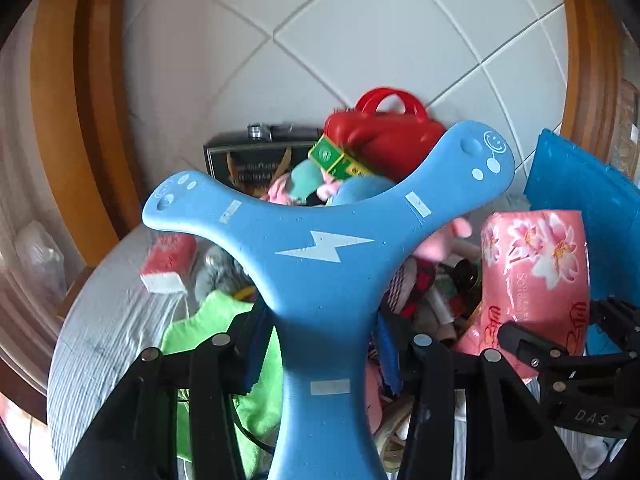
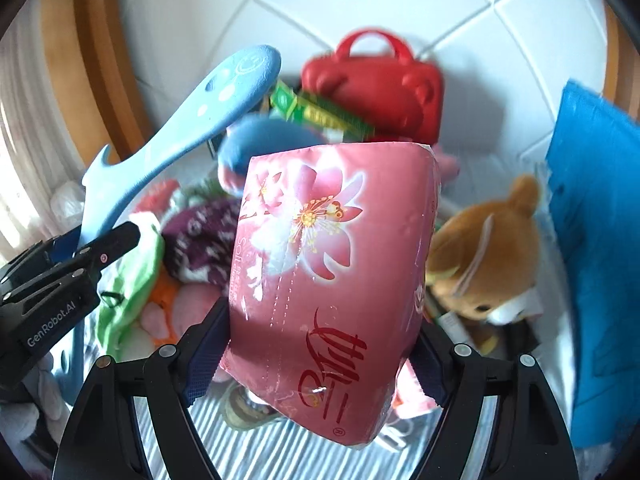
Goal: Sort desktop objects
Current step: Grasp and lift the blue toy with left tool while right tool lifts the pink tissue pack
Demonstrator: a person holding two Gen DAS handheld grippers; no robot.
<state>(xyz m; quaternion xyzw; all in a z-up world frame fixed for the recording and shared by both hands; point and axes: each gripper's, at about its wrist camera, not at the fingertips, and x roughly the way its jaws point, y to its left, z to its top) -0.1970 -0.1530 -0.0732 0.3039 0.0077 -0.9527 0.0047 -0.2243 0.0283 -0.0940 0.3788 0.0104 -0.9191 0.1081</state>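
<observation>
My left gripper (image 1: 320, 344) is shut on the stem of a blue three-armed foam boomerang (image 1: 316, 264) with a white lightning bolt, held above the pile. The boomerang also shows at upper left in the right wrist view (image 2: 200, 100). My right gripper (image 2: 316, 352) is shut on a pink flowered tissue pack (image 2: 320, 272), held upright above the table. The tissue pack also shows at the right in the left wrist view (image 1: 536, 272), with the right gripper's black body (image 1: 560, 356) below it.
A pile of objects lies on the striped cloth (image 1: 108, 320): a red toy case (image 2: 376, 84), a green box (image 1: 336, 160), a brown plush bear (image 2: 488, 256), a green cloth (image 1: 216, 328), a black box (image 1: 248, 164), a blue bin (image 2: 596, 240). A white tiled wall stands behind.
</observation>
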